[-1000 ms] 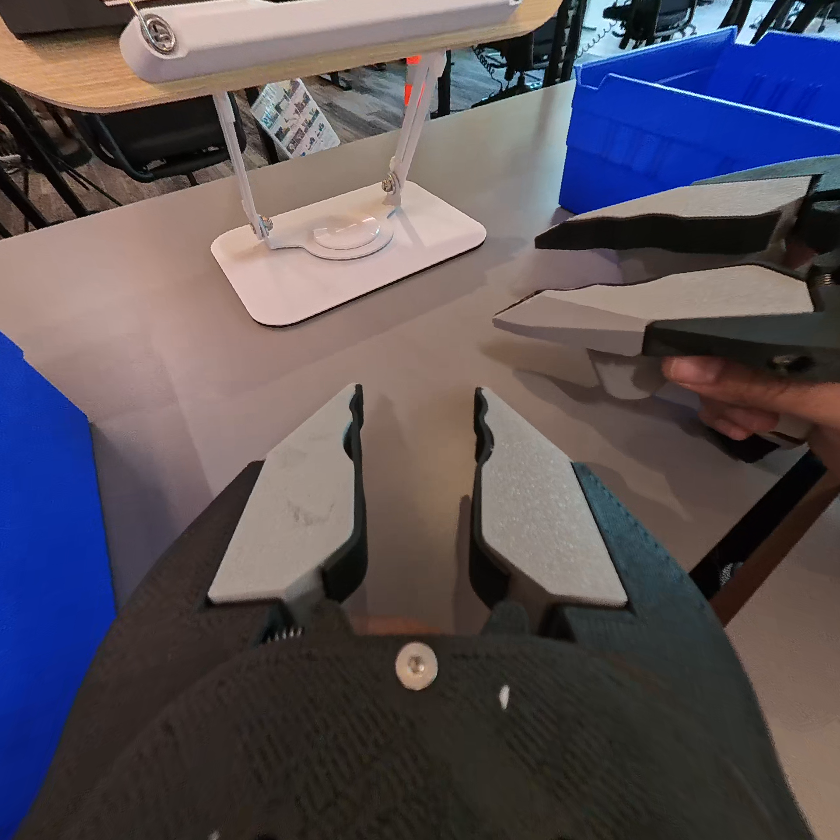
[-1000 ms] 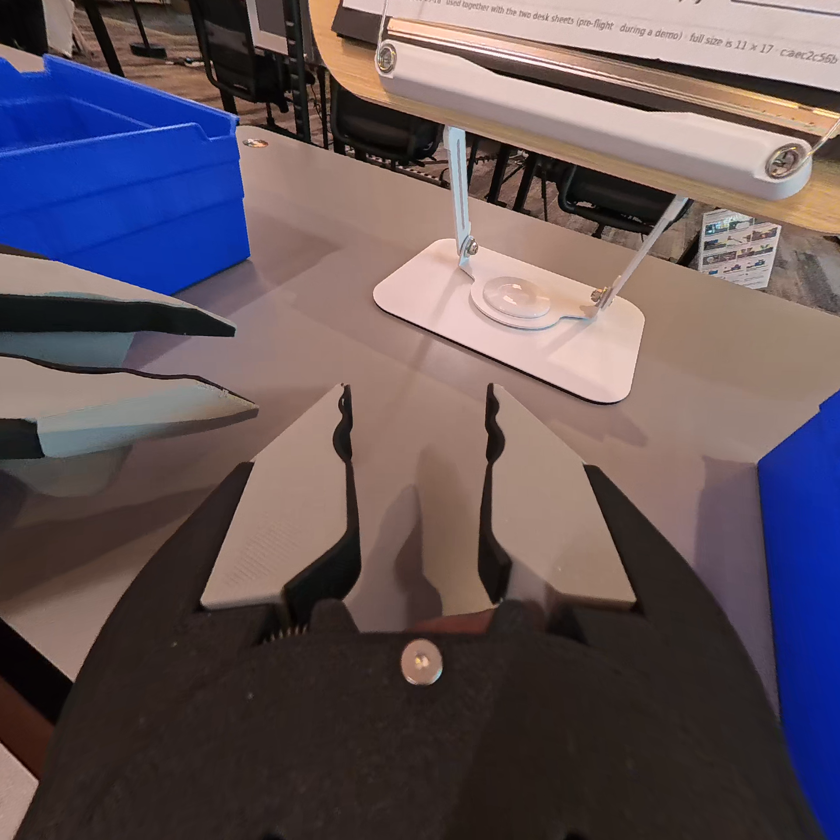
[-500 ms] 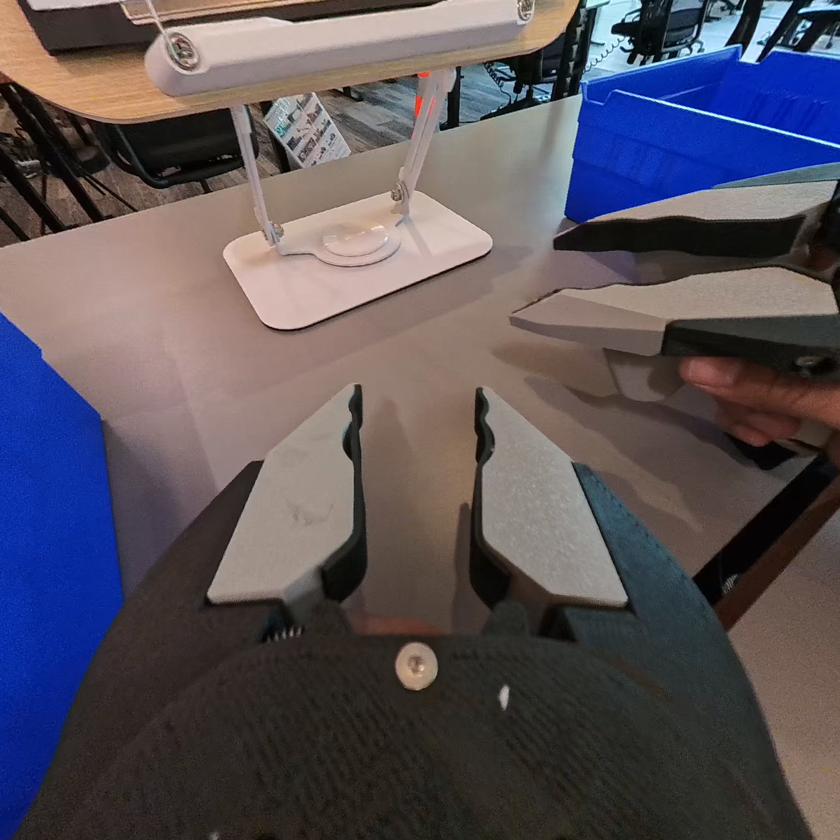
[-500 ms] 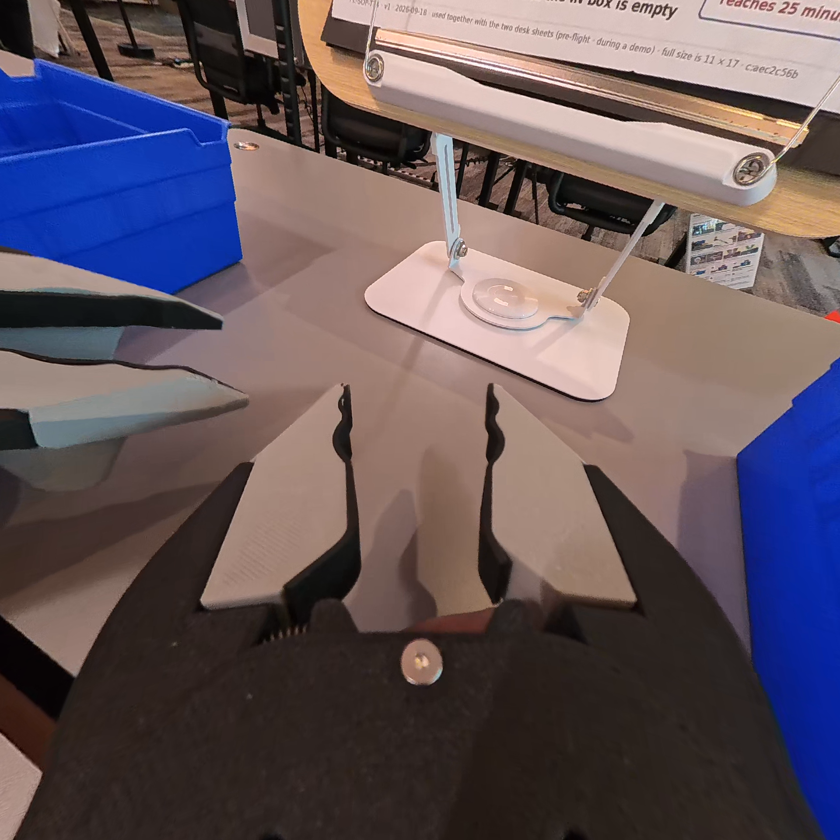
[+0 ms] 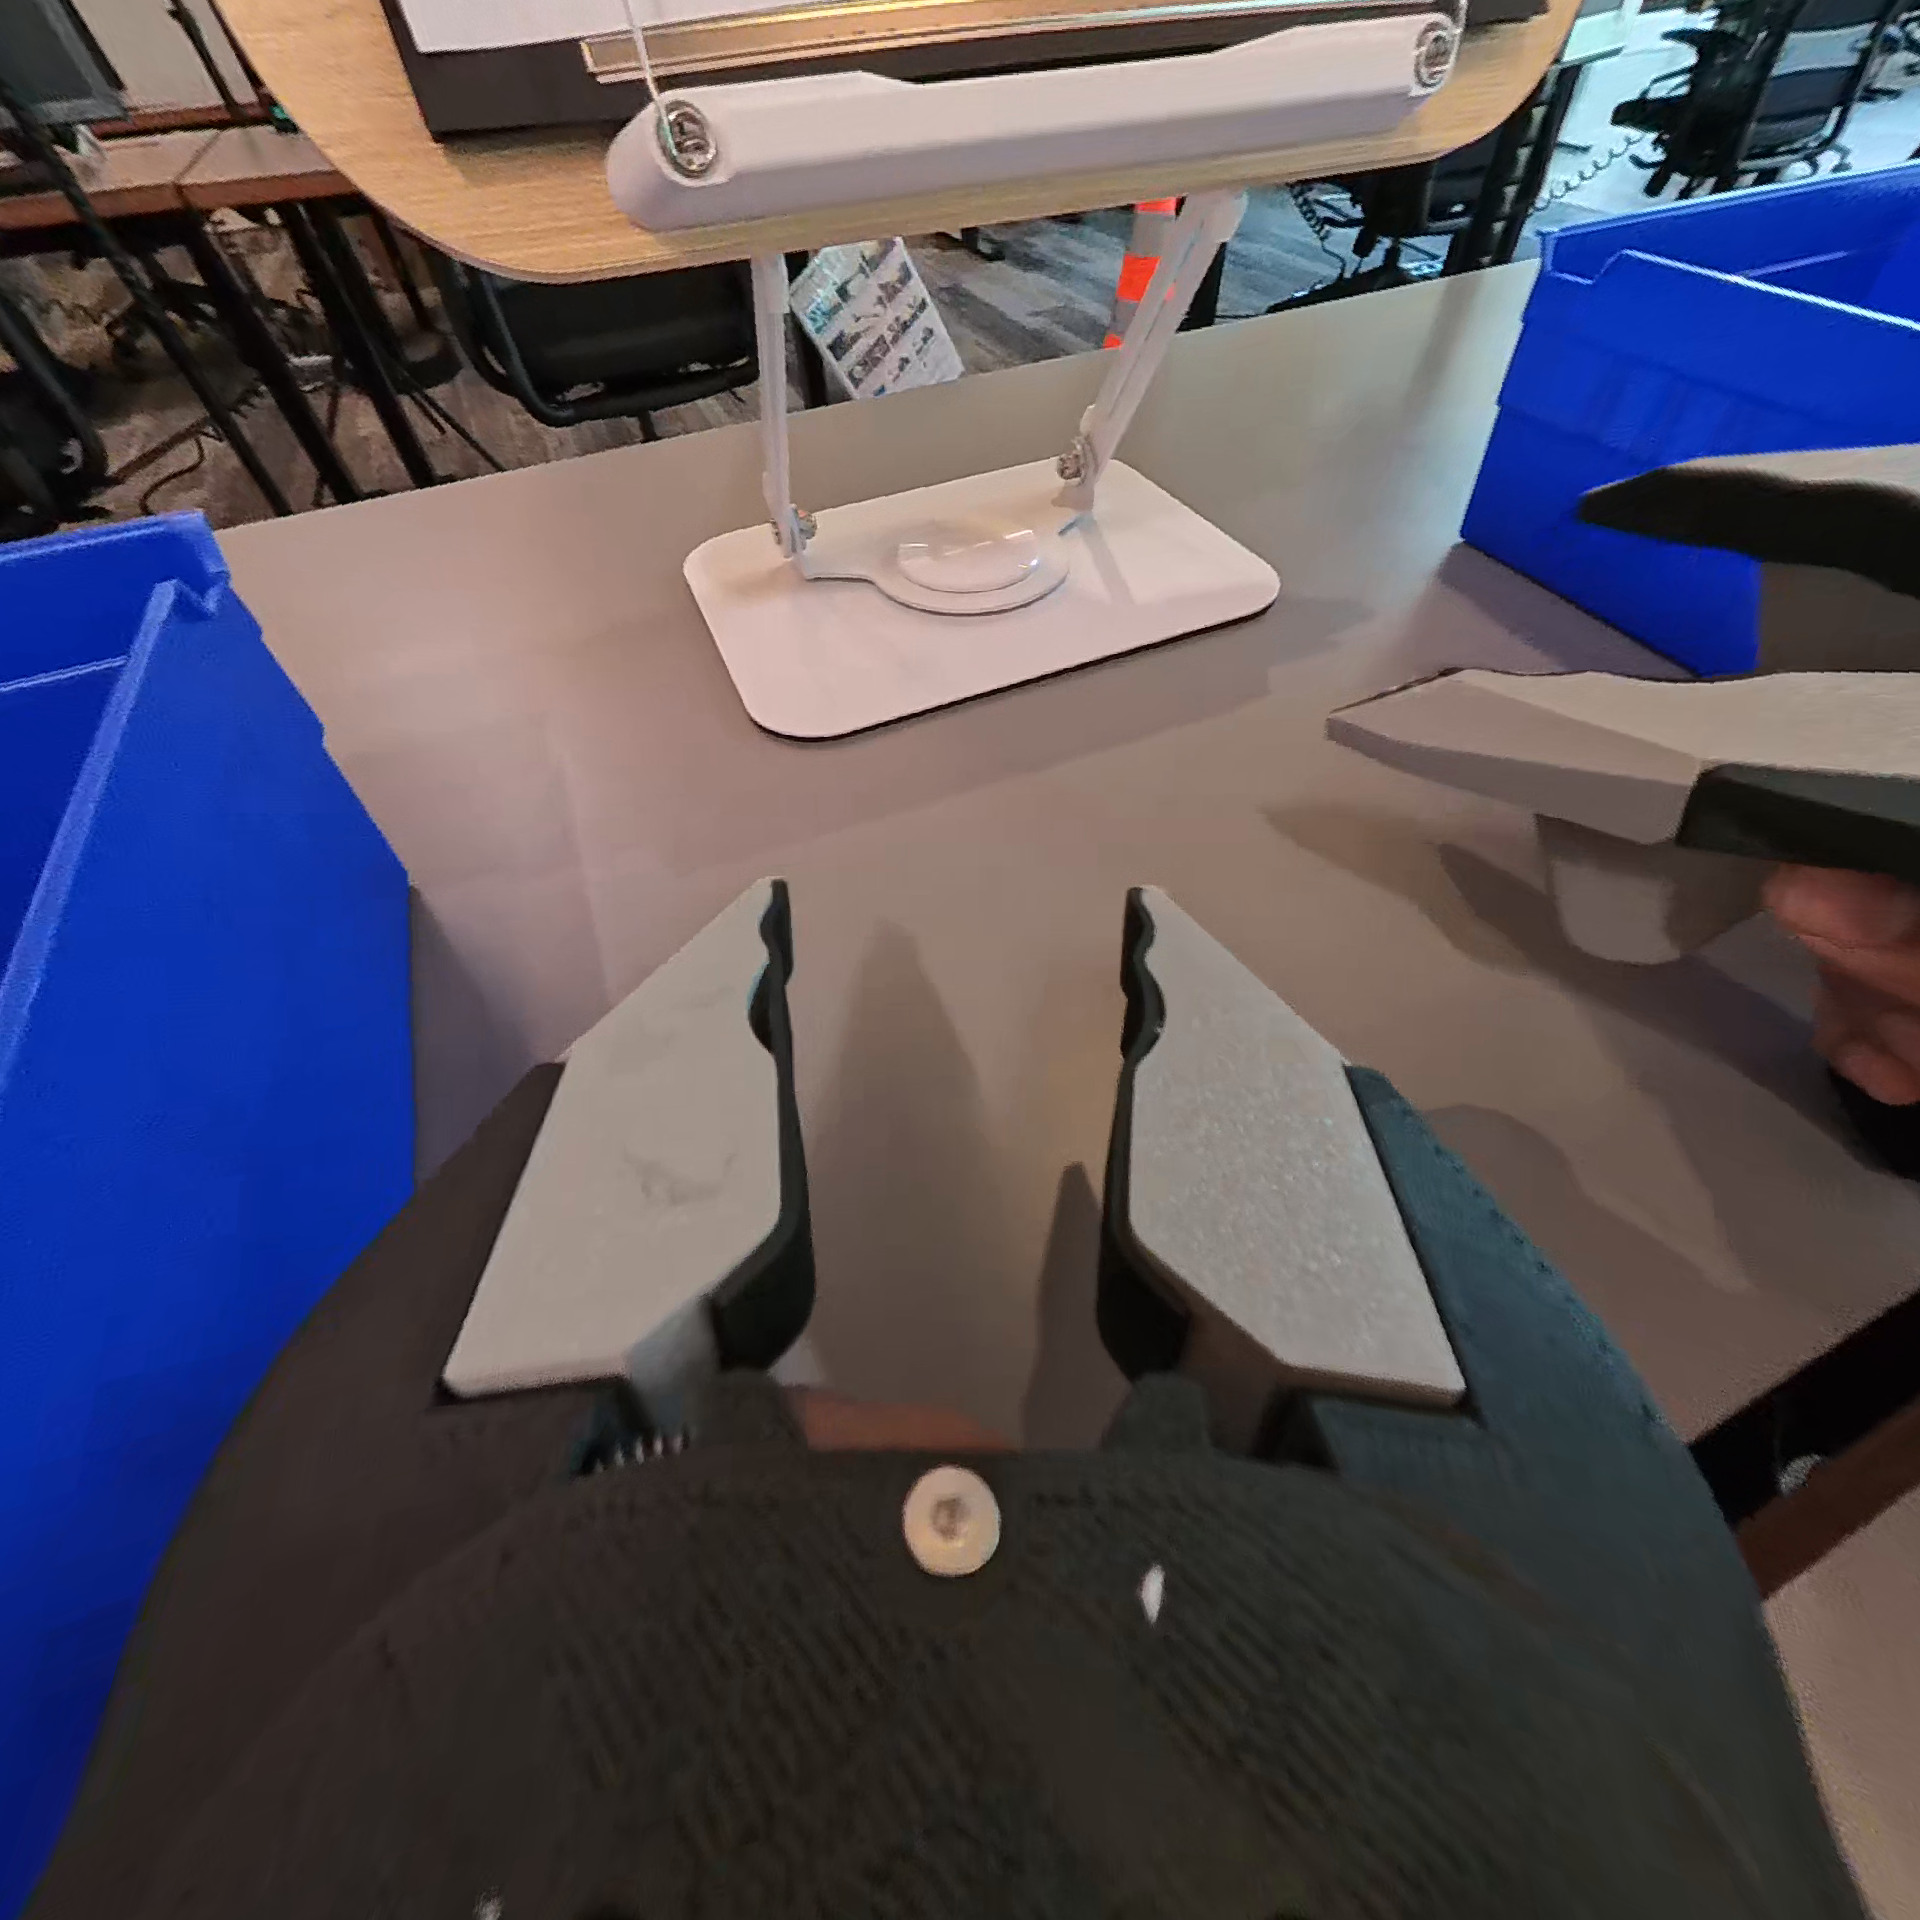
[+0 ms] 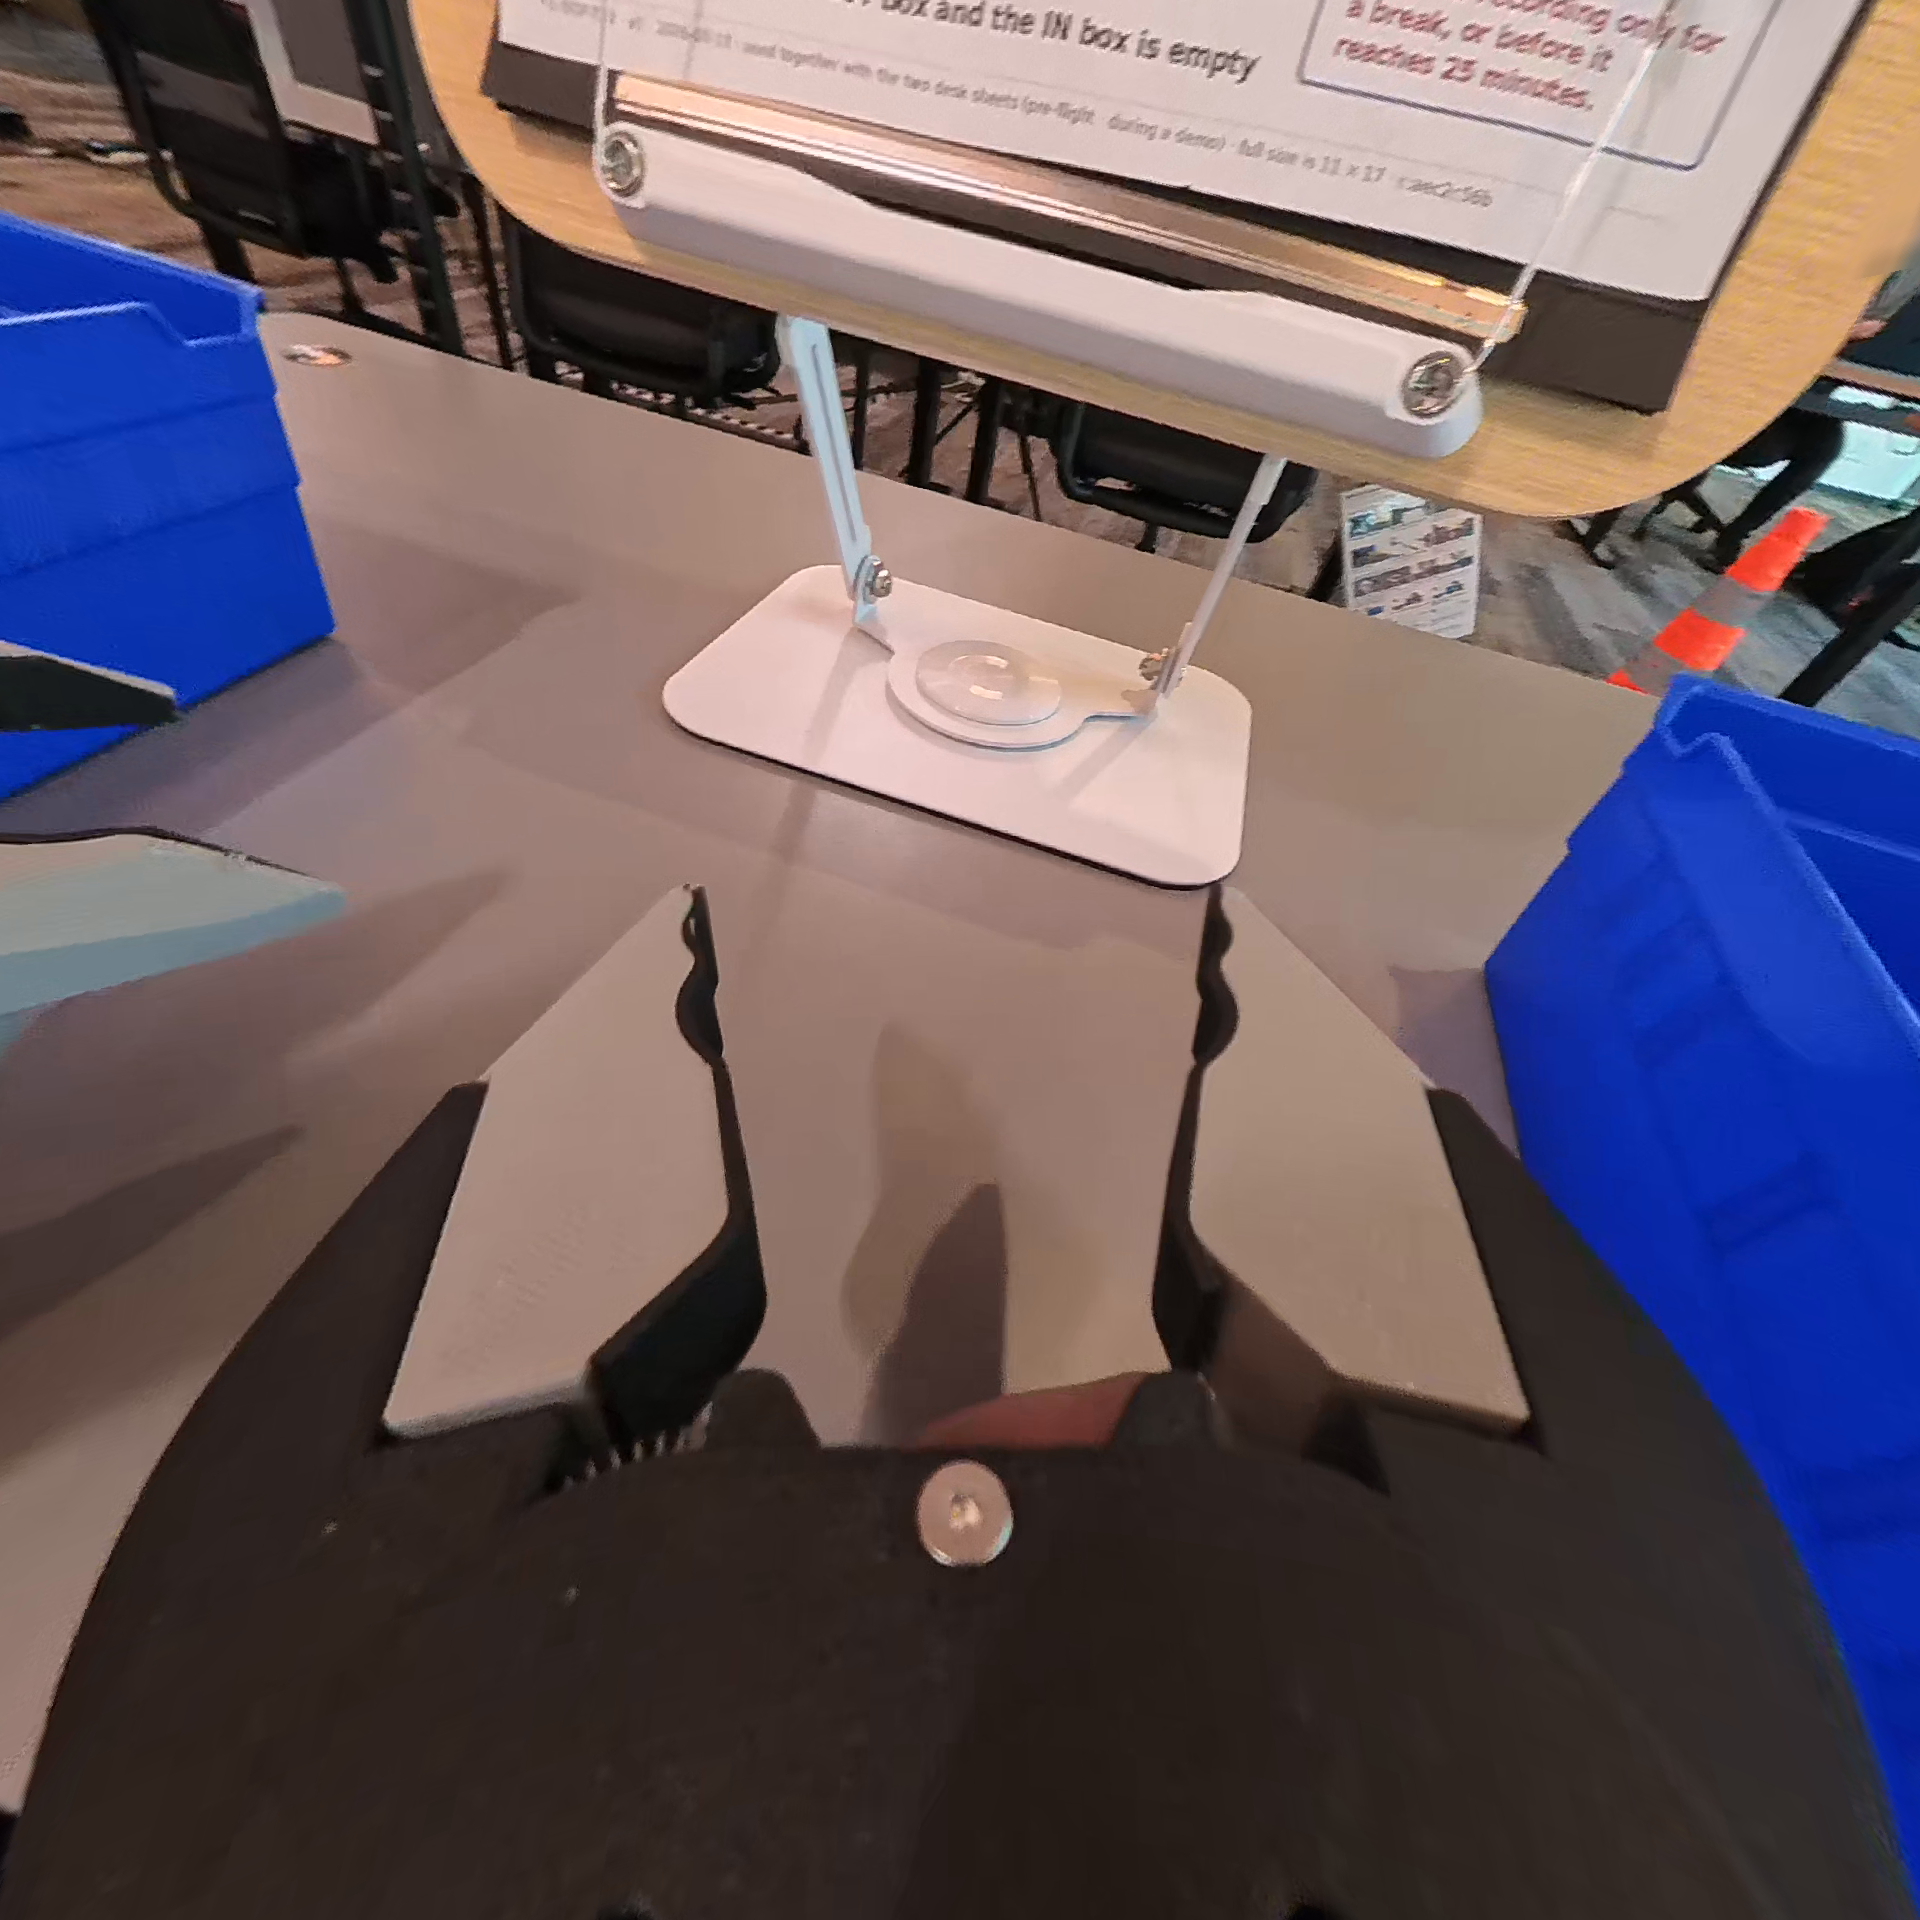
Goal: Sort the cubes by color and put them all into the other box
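No cubes show in either view. My left gripper [image 5: 956, 914] is open and empty, low over the grey table [image 5: 935, 810]. A blue box [image 5: 156, 883] stands close on its left, its inside hidden. My right gripper [image 6: 951, 914] is open wide and empty over the same table [image 6: 582, 727]. A second blue box [image 6: 1714, 1039] stands close on its right, its inside mostly hidden. Each gripper shows in the other's view: the right one [image 5: 1465, 618] at the right edge, a left finger [image 6: 156, 914] at the left edge. Each box also shows far off [image 5: 1662, 416] [image 6: 135, 499].
A white stand base [image 5: 982, 603] sits in the middle of the table ahead of both grippers [image 6: 966, 727]. It carries a wooden board [image 5: 520, 187] with a printed sheet overhead. A hand [image 5: 1860, 987] holds the right gripper. The table's near edge [image 5: 1766, 1403] is at the right.
Both grippers have opened wider, the right one more. Both have drawn apart towards their own blue boxes, so each shows less of the other and more of the box beside it.
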{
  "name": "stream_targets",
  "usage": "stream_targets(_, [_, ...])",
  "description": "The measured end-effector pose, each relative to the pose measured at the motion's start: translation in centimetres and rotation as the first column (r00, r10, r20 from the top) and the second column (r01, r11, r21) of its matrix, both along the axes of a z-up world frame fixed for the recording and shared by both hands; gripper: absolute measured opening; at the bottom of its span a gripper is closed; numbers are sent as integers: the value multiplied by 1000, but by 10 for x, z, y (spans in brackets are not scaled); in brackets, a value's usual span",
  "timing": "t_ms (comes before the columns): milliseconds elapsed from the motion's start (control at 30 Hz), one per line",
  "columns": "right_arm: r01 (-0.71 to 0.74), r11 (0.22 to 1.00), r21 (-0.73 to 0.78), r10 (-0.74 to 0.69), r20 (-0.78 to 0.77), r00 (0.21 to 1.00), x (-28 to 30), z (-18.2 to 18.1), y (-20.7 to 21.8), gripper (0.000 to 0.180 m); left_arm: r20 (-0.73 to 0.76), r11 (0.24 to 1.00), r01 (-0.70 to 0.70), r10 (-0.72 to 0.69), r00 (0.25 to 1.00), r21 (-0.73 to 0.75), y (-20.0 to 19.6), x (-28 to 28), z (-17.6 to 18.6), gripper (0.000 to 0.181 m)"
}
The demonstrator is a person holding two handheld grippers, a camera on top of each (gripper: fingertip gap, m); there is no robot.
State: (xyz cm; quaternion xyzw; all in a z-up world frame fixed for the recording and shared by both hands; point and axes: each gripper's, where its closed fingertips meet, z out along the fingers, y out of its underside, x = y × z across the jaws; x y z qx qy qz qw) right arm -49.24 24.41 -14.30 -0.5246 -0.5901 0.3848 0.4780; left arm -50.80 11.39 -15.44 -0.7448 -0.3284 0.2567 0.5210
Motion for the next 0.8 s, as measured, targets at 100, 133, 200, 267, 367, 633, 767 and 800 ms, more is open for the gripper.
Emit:
stream_targets(100, [27,1000,1,-27,-23,999,0,4,5,94,4,1000,-24,24,1000,11,-3,-3,0,66])
stream_targets(133, [34,999,3,-34,-31,999,1,5,6,94,8,1000,-26,26,1000,16,-3,-4,0,67])
stream_targets(200, [45,999,10,-45,-41,998,1,7,9,96,15,999,-28,28,999,25,-4,-4,1,68])
stream_targets(267, [40,999,5,-40,-36,999,1,7,8,97,21,999,-33,32,999,31,-5,-5,0,69])
stream_targets(367, [34,999,-10,-34,-26,999,1,5,8,97,16,999,-39,39,999,34,-6,-6,1,70])
stream_targets(633, [12,1000,-12,-12,-16,1000,1,2,3,93,-3,997,-62,62,998,40,-9,-8,4,70])
stream_targets(767, [11,1000,-17,-11,-5,1000,1,1,2,92,-13,997,-69,70,997,43,-9,-8,6,70])
stream_targets(800, [12,1000,-16,-12,-5,1000,2,1,3,92,-13,997,-70,71,997,42,-9,-8,6,70])
